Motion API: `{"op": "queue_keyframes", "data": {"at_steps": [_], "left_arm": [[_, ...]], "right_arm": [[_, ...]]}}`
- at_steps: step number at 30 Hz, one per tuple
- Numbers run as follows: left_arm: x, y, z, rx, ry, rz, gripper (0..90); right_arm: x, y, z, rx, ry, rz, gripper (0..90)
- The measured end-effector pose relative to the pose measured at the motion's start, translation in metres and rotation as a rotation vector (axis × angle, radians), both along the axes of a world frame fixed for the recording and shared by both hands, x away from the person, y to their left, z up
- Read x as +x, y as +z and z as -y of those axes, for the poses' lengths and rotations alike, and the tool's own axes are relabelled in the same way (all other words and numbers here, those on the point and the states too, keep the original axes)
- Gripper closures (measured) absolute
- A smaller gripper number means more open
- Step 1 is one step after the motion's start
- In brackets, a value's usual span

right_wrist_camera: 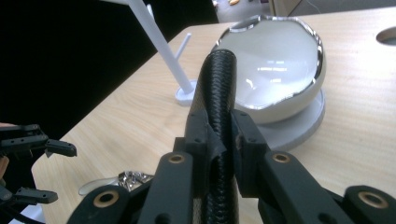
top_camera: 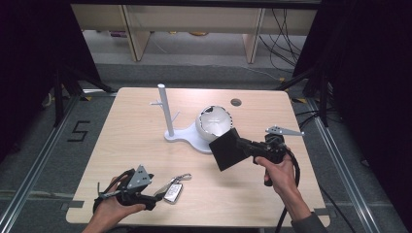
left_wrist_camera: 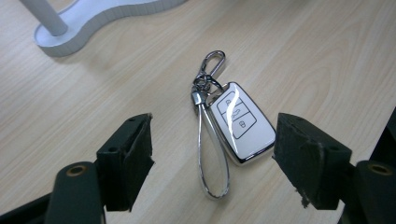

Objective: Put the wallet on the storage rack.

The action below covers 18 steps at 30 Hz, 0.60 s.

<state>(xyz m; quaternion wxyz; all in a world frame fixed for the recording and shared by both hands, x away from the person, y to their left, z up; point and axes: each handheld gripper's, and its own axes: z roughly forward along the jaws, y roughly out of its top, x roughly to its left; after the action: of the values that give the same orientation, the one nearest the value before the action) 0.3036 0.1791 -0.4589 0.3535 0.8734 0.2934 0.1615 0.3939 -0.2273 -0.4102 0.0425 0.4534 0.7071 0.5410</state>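
Note:
A white car key fob (left_wrist_camera: 240, 122) with a silver strap loop and clip lies flat on the wooden table (top_camera: 121, 155) near its front edge. My left gripper (left_wrist_camera: 215, 140) is open, one jaw on each side of the fob and clear of it; in the high view the left gripper (top_camera: 154, 194) sits just left of the key fob (top_camera: 173, 192). My right gripper (right_wrist_camera: 219, 135) is shut on a black textured wallet (right_wrist_camera: 217, 93), seen edge-on. In the high view the right gripper (top_camera: 243, 144) holds the black wallet (top_camera: 227, 150) above the table, just in front of the white bowl (top_camera: 214, 122).
A white stand (top_camera: 182, 136) carries a tall post (top_camera: 165, 109) with small pegs and the shiny-rimmed bowl (right_wrist_camera: 275, 65). A round hole (top_camera: 236, 102) is cut in the table's far side. Beyond the table there are dark curtains, cables and shelving.

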Motion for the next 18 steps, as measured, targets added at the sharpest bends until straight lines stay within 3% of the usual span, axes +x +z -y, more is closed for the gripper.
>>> {"op": "queue_keyframes", "data": {"at_steps": [1,3,4,5,9,12,13,18], "left_arm": [[-0.003,-0.001,-0.004,-0.034,0.013,0.001,27.3],[-0.007,-0.002,-0.007,-0.028,0.019,0.004,26.5],[-0.008,-0.003,-0.009,-0.024,0.01,0.002,25.9],[-0.01,-0.005,-0.009,-0.022,0.013,0.002,25.7],[-0.013,-0.009,-0.012,0.0,0.007,0.0,25.5],[-0.015,-0.011,-0.014,-0.01,0.012,-0.005,24.6],[-0.015,-0.013,-0.015,-0.008,0.013,-0.015,24.4],[-0.016,-0.017,-0.015,-0.019,0.021,-0.029,23.7]], "right_arm": [[0.003,0.002,0.001,-0.009,0.001,0.032,79.1],[0.005,0.01,0.001,0.005,-0.014,0.014,79.1],[0.008,0.012,0.003,-0.01,-0.005,0.044,79.2],[0.009,0.016,0.002,0.013,-0.017,0.012,79.1],[0.019,0.022,0.007,-0.015,-0.031,0.06,79.1],[0.026,0.028,0.008,0.006,-0.043,0.045,79.2],[0.033,0.031,0.01,-0.002,-0.058,0.073,79.2],[0.045,0.037,0.01,0.014,-0.078,0.043,79.1]]}}
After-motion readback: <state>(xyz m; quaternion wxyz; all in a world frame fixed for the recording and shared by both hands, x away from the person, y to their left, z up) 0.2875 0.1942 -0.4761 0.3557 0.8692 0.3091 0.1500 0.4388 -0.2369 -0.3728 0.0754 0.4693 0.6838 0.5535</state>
